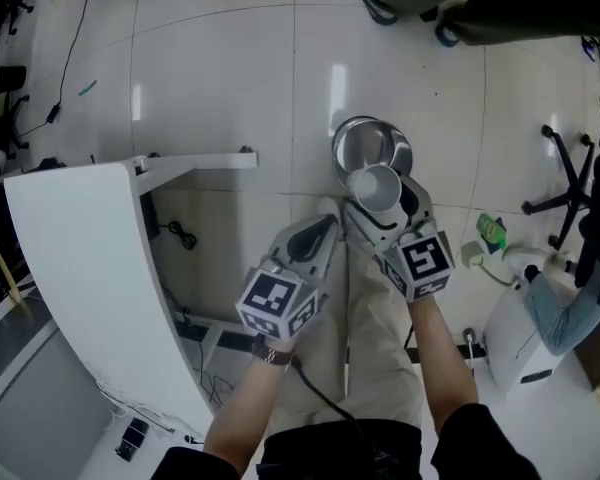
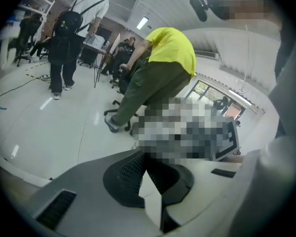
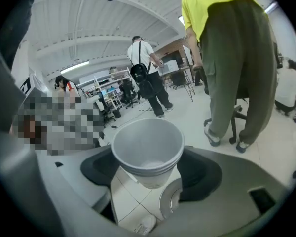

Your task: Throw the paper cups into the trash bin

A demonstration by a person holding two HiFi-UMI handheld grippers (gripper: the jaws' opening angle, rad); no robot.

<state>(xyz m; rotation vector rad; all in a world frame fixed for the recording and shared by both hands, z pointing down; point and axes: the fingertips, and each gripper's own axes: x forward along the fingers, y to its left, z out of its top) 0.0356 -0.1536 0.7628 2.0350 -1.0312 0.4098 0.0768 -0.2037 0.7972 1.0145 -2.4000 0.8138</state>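
Head view: the right tool [image 1: 380, 200] grips nested white paper cups [image 1: 372, 185] by their sides, jaws spread wide around them, directly above the round shiny steel trash bin [image 1: 355, 138] on the pale tiled floor [image 1: 230, 68]. At its 8 o'clock, the left tool [image 1: 320, 230] has its jaws together and holds nothing.

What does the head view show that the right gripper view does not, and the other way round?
Only the head view: the white table. Only the right gripper view: a person in a yellow shirt and a person with a backpack. Both: stacked paper cups in the right gripper, with the metal bin below.
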